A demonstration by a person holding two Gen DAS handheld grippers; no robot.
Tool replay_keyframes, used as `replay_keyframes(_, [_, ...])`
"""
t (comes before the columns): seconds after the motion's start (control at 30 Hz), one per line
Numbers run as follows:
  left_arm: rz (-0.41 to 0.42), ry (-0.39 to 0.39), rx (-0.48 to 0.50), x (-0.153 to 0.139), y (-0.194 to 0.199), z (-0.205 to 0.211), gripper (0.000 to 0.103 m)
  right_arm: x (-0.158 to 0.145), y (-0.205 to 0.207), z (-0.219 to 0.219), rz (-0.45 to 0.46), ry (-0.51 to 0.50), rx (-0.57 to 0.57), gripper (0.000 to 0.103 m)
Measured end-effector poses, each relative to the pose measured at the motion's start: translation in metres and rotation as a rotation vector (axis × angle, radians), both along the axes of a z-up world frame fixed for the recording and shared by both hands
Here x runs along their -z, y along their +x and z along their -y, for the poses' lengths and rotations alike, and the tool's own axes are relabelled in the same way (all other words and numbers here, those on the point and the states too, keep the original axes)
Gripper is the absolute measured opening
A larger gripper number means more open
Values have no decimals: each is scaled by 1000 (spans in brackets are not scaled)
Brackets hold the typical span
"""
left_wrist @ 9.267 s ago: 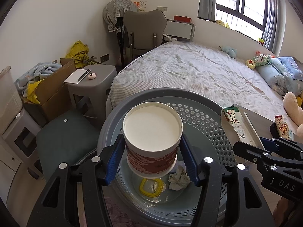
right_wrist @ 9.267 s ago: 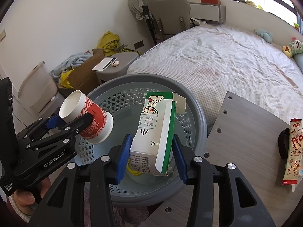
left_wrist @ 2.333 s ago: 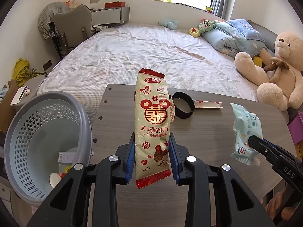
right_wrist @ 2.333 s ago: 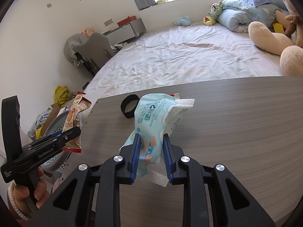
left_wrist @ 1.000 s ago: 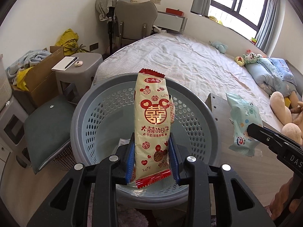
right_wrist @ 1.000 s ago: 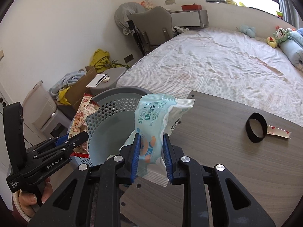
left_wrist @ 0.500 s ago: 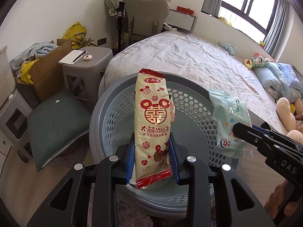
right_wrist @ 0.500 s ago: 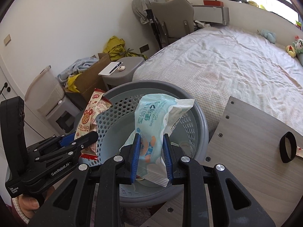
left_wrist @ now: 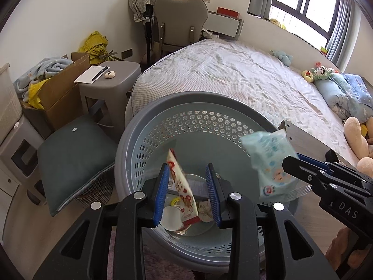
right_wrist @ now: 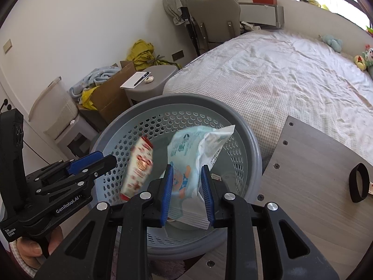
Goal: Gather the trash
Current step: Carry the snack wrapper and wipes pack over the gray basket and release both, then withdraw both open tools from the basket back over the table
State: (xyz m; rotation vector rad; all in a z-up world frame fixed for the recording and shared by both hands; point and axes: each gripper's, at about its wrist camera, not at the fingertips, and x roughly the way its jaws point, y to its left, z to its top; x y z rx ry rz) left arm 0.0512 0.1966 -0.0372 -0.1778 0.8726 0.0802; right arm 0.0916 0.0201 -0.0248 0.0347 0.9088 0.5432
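Over the basket (left_wrist: 163, 107), left jaws (left_wrist: 187, 192) spread, wrapper (left_wrist: 183, 193) dropping free; right jaws (right_wrist: 186, 192) loosening, wipes pack (right_wrist: 193, 154) between them. Basket holds earlier trash; band (right_wrist: 359, 183) remains on desk (right_wrist: 314, 163).

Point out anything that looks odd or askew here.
The snack wrapper is tilted and blurred between the open left gripper, falling into the basket. The wipes pack leans loosely in the right gripper.

- Left wrist view looks steeply down between its own fingers, close above the grey basket (left_wrist: 149, 126); bed (left_wrist: 233, 74) beyond
- Right wrist view likewise, from the table (right_wrist: 314, 163) side
- Both share basket, bed, chair (left_wrist: 181, 23)
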Motion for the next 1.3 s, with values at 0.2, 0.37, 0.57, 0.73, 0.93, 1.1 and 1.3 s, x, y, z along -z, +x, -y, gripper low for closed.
replay_keyframes(0.2, [17,14,-23,-8,-6,-3,53,-8,-4,2,30,10,6,47])
replay_keyframes(0.37, [27,32,-50,-12,-12,-4,61,-8,-5,3,31,13,1,50])
replay_keyframes(0.57, [32,57,-67,-16,-17,-3,64,-9,-8,2,34,16,-3,56])
replay_keyframes(0.73, [39,66,-72,-19,-22,-3,67,-11,-12,5,49,18,-3,65])
replay_keyframes(0.93, [46,73,-72,-23,-27,0,68,-13,-19,8,53,22,-3,71])
replay_keyframes(1.1, [54,76,-71,-25,-33,5,74,-13,-25,16,59,24,10,77])
replay_keyframes(1.3, [55,82,-58,-26,-38,12,75,-12,-32,32,59,22,42,82])
